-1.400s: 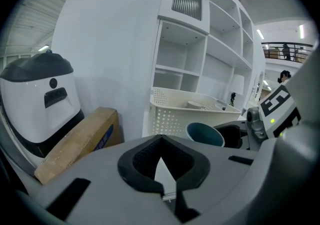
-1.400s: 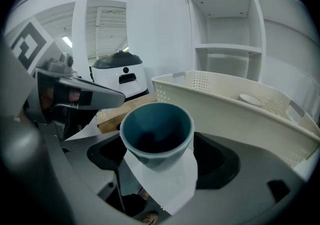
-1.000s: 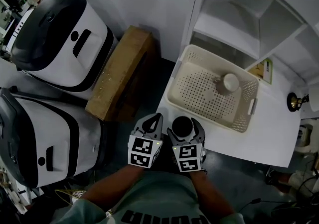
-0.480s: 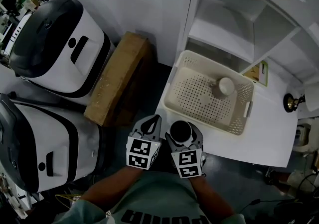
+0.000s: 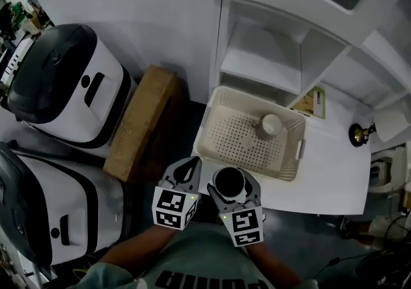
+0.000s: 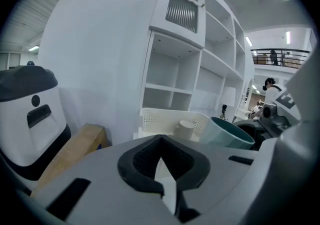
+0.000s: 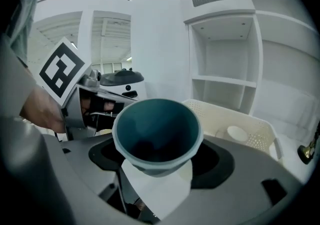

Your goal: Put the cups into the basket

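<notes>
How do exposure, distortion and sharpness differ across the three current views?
Head view: dim and underexposed, though the basket and white cup stay legible. Left gripper view: strong fisheye bowing the shelving, black vignetted corners, near jaws soft. Right gripper view: same fisheye and vignette; teal cup reasonably sharp, background bright.

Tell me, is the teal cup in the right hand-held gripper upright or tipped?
Upright. The teal cup's open mouth faces up in the head view, and the right hand-held gripper grips its base.
</notes>
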